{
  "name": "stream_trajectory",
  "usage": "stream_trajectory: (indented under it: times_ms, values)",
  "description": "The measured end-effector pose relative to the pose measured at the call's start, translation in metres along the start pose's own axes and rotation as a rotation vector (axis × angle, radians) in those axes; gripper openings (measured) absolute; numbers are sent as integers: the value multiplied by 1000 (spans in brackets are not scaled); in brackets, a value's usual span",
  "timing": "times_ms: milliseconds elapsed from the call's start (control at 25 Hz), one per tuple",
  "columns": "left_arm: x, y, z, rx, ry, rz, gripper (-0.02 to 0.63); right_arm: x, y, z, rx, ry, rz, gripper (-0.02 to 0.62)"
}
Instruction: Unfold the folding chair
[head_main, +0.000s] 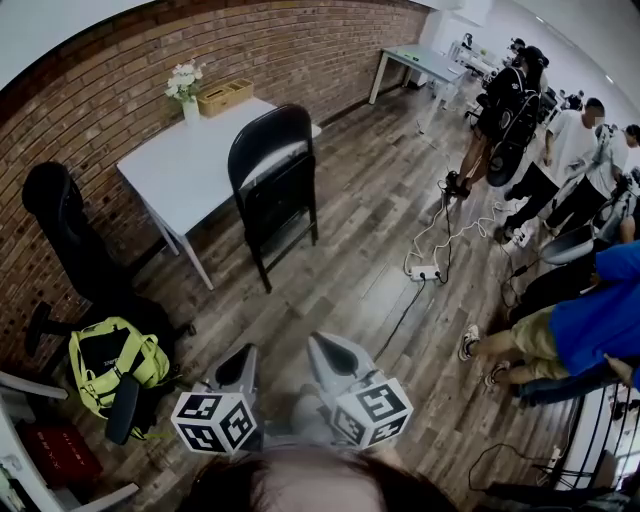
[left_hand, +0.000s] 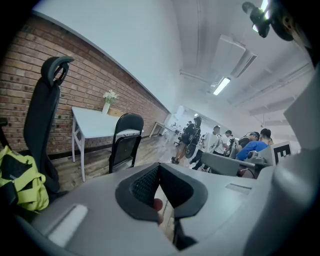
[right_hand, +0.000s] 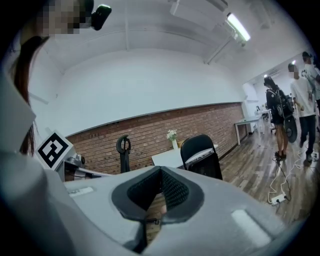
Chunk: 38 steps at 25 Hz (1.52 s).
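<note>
Left claw (head_main: 243, 352) and right claw (head_main: 322, 346), both closed and empty, are well short of the folded chair (head_main: 272, 180) by the surface (head_main: 170, 170); open them, then grip backrest and seat.

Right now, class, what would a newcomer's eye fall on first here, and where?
The black folding chair stands folded beside the white table at the brick wall, upper centre. A bright yellow-green backpack sits at lower left, and a group of people crowds the right side. The left gripper and right gripper sit low in the foreground, tongs shut on nothing.
</note>
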<state>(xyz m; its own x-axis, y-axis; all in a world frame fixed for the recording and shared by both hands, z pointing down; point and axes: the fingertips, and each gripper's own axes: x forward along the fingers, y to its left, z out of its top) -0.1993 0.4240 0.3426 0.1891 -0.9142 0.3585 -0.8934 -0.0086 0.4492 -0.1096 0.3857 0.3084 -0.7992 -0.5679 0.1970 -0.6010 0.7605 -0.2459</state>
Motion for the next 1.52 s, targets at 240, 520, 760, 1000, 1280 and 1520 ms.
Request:
stream_trajectory:
  times_ms: [240, 520, 760, 1000, 1280, 1520]
  values:
    - [34, 16, 17, -1, 13, 10, -3, 34, -26, 6, 12, 11, -4, -5]
    - [99, 19, 57, 12, 10, 7, -3, 80, -71, 34, 19, 0, 17, -5]
    - [156, 10, 94, 18, -7, 14, -3, 115, -118, 62, 22, -15, 42, -5]
    - [199, 9, 115, 22, -30, 41, -3, 142, -163, 78, 31, -18, 62, -5]
    - [223, 21, 128, 7, -40, 72, -2, 165, -186, 81, 80, -14, 102, -5]
    - [245, 45, 150, 4, -49, 87, -2, 192, -197, 81, 101, -3, 95, -5]
